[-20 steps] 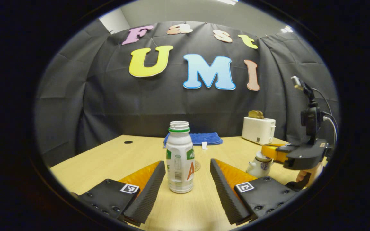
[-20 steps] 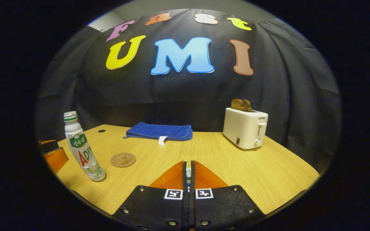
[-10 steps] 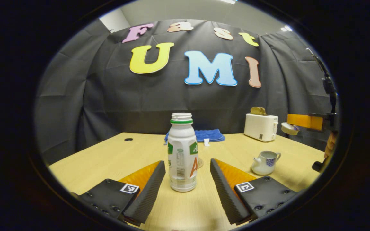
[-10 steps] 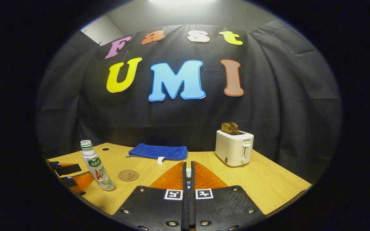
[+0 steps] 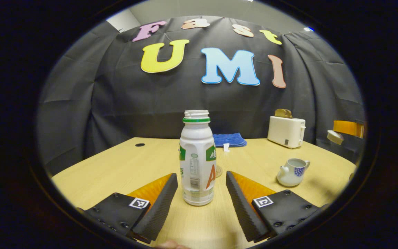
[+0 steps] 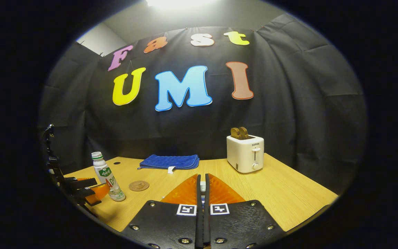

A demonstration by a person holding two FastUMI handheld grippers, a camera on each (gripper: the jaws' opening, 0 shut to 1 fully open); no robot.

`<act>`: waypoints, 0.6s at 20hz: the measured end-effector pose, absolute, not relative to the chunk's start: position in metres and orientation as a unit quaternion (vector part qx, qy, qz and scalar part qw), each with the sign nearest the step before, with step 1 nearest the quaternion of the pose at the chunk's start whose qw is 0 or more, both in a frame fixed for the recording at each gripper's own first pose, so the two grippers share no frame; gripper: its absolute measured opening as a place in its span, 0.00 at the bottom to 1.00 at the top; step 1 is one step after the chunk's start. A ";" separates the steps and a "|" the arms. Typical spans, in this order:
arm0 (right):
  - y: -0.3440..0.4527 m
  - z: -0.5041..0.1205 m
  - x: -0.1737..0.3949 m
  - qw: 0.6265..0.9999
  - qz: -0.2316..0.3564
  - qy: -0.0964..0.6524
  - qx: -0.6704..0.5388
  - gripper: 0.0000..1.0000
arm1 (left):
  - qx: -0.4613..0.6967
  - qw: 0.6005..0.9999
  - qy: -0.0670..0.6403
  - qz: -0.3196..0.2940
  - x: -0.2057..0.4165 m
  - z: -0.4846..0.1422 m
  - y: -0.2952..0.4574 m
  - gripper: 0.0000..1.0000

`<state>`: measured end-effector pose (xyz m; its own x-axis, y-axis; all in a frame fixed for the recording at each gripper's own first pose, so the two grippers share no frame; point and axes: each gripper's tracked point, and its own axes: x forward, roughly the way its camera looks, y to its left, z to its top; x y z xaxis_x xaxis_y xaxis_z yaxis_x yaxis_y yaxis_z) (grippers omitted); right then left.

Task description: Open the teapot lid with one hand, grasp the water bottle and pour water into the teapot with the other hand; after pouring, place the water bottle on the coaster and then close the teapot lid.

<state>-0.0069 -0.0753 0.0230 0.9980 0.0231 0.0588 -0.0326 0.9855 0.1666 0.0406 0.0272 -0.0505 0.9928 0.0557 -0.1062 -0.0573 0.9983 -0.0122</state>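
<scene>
- the left gripper view showed the teapot [image 5: 291, 171] standing lidless on the wooden table [image 5: 123, 169], spout to the view's left and handle to its right; in the right gripper view that spot lay below the frame.
- at the far right edge of the left gripper view the right gripper [image 5: 340, 133] hung in the air with the teapot lid [image 5: 334, 137] at its tip, well above and beside the teapot; most of that gripper was cut off.
- in the right gripper view its 2 fingers sat nearly pressed together, with a small white piece [image 6: 202, 186] between them, too little of it in sight to name.
- the left gripper [image 5: 201, 188] was spread wide, 1 finger on each side of the water bottle [image 5: 197, 158], neither touching it.
- the bottle stood upright, long axis vertical, its open, capless mouth facing up.
- the round coaster [image 6: 139, 185] lay flat in the right gripper view, just beside the bottle; in the left gripper view the bottle hid nearly all of it.
- a folded blue towel [image 6: 169, 161] and a white toaster [image 6: 245, 153] holding 2 slices sat near the table's back edge.
</scene>
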 end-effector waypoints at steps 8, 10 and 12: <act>-0.088 0.015 -0.012 0.996 0.011 -0.021 0.082 0.00 | 0.000 0.996 0.078 0.037 0.081 -0.061 0.043 0.99; -0.089 0.012 -0.011 0.996 0.011 -0.018 0.085 0.00 | 0.000 0.996 0.087 0.035 0.087 -0.067 0.043 0.99; -0.091 0.007 -0.009 0.996 0.009 -0.013 0.087 0.00 | 0.003 0.995 0.098 0.034 0.093 -0.075 0.042 0.99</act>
